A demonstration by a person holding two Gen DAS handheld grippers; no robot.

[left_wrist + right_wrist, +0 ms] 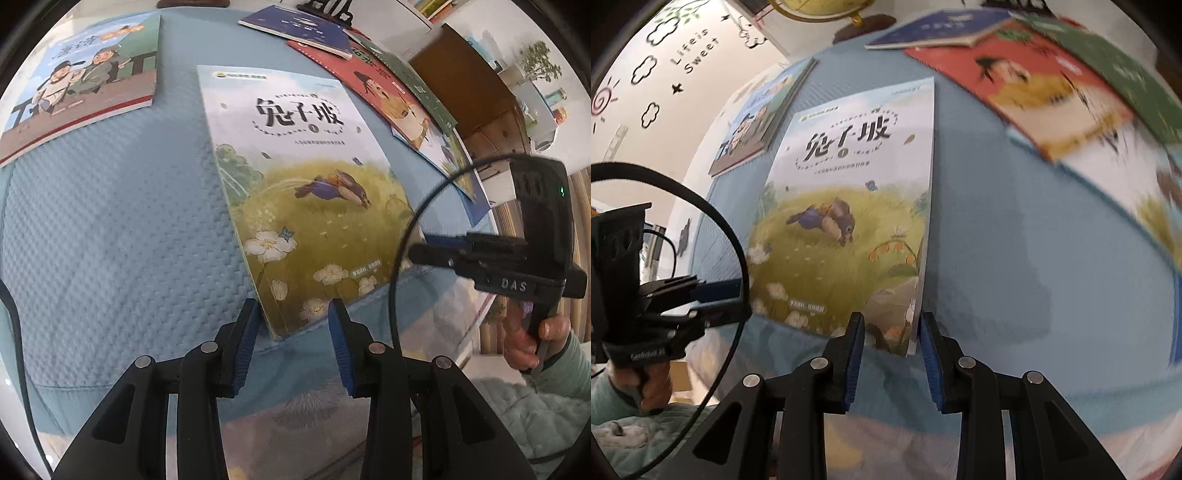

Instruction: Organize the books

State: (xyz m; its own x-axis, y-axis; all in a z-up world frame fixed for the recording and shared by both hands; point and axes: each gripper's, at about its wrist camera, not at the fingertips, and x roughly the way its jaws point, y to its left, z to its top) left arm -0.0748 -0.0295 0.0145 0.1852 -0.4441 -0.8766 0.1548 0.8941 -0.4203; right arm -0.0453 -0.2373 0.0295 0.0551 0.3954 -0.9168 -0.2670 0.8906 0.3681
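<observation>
While over the blue cloth (pixel 110 240), left claw (pixel 293 308) and right claw (pixel 891 321) each tight on a rabbit book (pixel 295 155) corner

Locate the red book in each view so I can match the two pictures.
Left wrist: red book sits upper right, under the blue book.
Right wrist: red book sits upper right, blurred, again beside the blue book.
Shared landmark: the rabbit book in the middle of both.
</observation>
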